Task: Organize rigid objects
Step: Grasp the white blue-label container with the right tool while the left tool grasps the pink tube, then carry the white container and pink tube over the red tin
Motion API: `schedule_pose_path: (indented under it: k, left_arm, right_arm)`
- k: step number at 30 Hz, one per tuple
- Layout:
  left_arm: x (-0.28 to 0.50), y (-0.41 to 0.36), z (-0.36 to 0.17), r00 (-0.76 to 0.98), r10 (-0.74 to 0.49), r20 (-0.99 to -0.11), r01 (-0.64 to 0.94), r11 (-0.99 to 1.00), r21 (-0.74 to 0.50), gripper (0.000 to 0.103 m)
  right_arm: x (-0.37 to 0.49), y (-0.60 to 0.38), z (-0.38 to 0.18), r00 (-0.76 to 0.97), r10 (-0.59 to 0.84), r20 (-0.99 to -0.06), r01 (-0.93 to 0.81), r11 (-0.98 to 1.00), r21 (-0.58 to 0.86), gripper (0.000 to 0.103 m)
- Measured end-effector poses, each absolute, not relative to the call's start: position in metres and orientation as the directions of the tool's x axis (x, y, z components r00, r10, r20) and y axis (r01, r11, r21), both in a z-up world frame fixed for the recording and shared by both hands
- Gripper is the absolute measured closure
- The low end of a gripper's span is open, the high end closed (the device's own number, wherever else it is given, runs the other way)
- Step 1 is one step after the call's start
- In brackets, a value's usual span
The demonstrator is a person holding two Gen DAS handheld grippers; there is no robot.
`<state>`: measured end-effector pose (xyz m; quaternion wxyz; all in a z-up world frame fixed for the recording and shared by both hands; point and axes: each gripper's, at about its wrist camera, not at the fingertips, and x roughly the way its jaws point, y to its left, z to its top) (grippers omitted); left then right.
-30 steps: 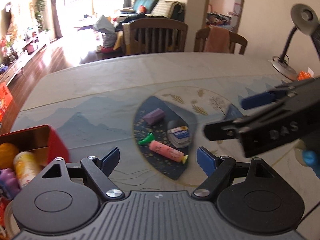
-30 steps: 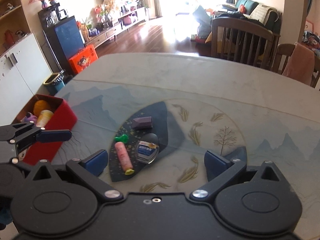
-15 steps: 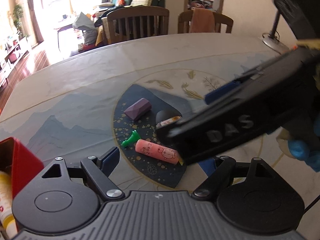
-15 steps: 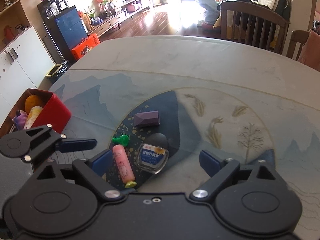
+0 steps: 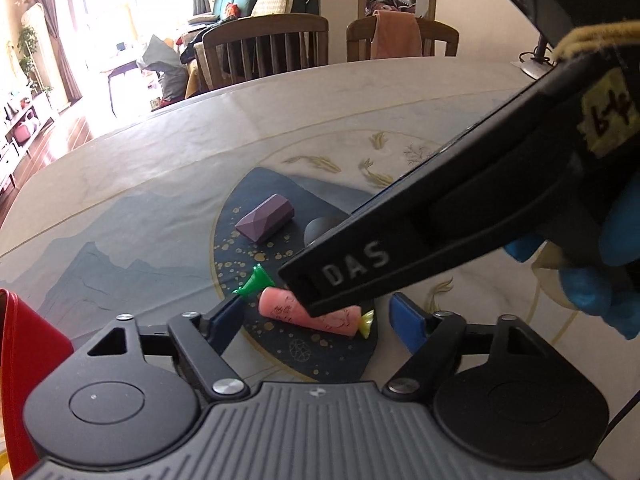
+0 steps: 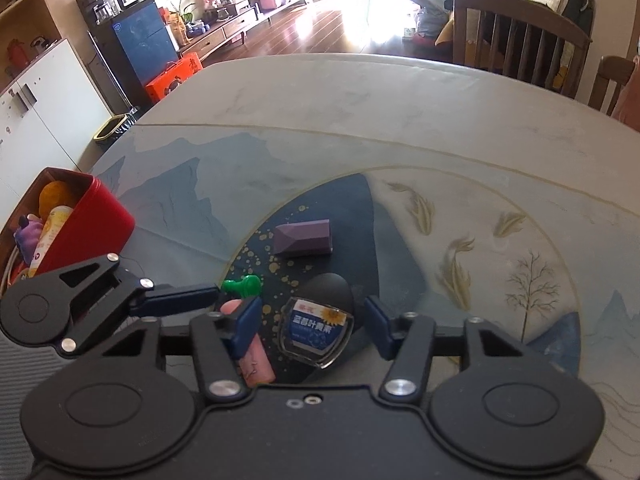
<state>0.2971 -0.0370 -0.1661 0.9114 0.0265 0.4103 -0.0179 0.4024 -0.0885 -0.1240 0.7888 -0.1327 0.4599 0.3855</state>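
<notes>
A pink carrot toy (image 5: 280, 306) with a green top (image 5: 254, 282) lies on the table's dark patch (image 5: 320, 352). My left gripper (image 5: 318, 322) straddles it, jaws closing, pads clear of it. The right gripper's black housing (image 5: 440, 232) crosses above the carrot. In the right wrist view a clear box with a blue label (image 6: 316, 328) sits between the fingers of my right gripper (image 6: 314, 326), whose jaws are closing with small gaps on both sides. The carrot (image 6: 256, 356) runs under its left finger. A purple faceted block (image 6: 304, 236) (image 5: 266, 218) lies farther back.
A red box (image 6: 100, 220) with several toys stands at the table's left edge (image 5: 24, 360). A hand in a blue glove (image 5: 592, 280) holds the right gripper. The left gripper's finger (image 6: 176, 300) reaches in beside the green top. Wooden chairs (image 5: 264, 46) stand behind the table.
Both grippers came down closer to the objects. The right jaws narrowed a lot around the clear box, the left jaws a little around the carrot. The right gripper now hides the box in the left view.
</notes>
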Motion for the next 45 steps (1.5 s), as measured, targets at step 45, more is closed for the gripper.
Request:
schedule_pose_path:
  k: [45]
  left_arm:
    - [0.182,0.011,-0.064,0.715,0.137,-0.686,-0.223,0.974,-0.038,0.044]
  right_arm:
    - [0.295,-0.106,-0.029,0.356,0.607,-0.711,-0.784,0.608,0.126,0.063]
